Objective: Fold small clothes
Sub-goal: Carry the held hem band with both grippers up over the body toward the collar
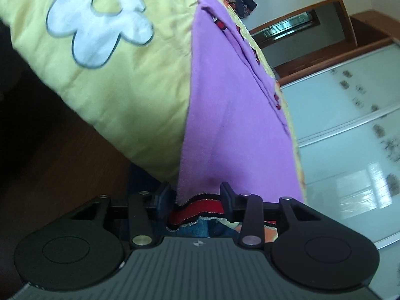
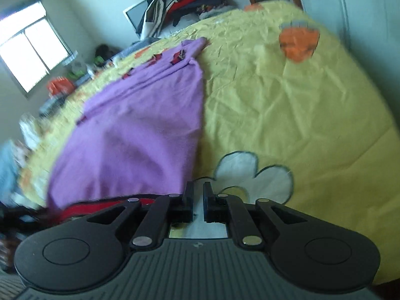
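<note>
A small purple garment with a red and black waistband and small red prints lies stretched along the yellow bedspread. My left gripper is partly closed, its jaws around the waistband end. In the right wrist view the purple garment runs from the near left toward the far side of the yellow bedspread. My right gripper is nearly shut, its jaws a narrow gap apart, beside the garment's near right edge; I see no cloth between them.
The bedspread has white flower patches and an orange patch. A pile of dark clothes sits at the bed's far end. A window is at the left, glass wardrobe doors beside the bed.
</note>
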`<control>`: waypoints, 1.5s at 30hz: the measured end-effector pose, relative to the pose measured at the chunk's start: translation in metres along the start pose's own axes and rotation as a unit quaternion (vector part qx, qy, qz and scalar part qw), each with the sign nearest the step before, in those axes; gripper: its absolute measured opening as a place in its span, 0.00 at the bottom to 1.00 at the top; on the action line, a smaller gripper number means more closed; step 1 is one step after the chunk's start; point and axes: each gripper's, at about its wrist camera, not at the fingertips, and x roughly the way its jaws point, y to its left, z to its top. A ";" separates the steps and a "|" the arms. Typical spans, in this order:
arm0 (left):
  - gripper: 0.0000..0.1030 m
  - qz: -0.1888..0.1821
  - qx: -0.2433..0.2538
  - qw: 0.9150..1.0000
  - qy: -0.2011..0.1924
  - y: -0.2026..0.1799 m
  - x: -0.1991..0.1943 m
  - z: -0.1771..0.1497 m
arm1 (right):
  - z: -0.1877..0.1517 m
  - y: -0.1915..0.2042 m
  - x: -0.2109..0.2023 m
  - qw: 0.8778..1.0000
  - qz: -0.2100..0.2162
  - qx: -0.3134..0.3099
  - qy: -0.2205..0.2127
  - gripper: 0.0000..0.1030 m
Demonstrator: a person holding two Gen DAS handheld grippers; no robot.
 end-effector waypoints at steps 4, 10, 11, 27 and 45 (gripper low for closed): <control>0.33 -0.012 -0.010 1.000 0.011 0.004 0.007 0.000 | 0.010 -0.004 0.011 0.998 0.002 0.040 0.045 0.07; 0.03 -0.026 0.000 0.999 0.023 0.001 0.022 0.001 | 0.024 -0.023 0.015 0.987 0.059 0.126 0.079 0.70; 0.03 -0.026 -0.001 0.999 0.023 0.001 0.024 0.001 | 0.025 -0.025 0.014 0.985 0.076 0.137 0.073 0.93; 0.03 -0.055 -0.037 0.998 0.023 0.021 0.024 -0.005 | 0.023 -0.018 0.048 0.969 0.136 0.169 0.118 0.05; 0.02 -0.133 -0.008 0.986 -0.101 -0.002 -0.047 -0.016 | 0.025 -0.014 0.007 0.945 0.269 0.184 -0.035 0.04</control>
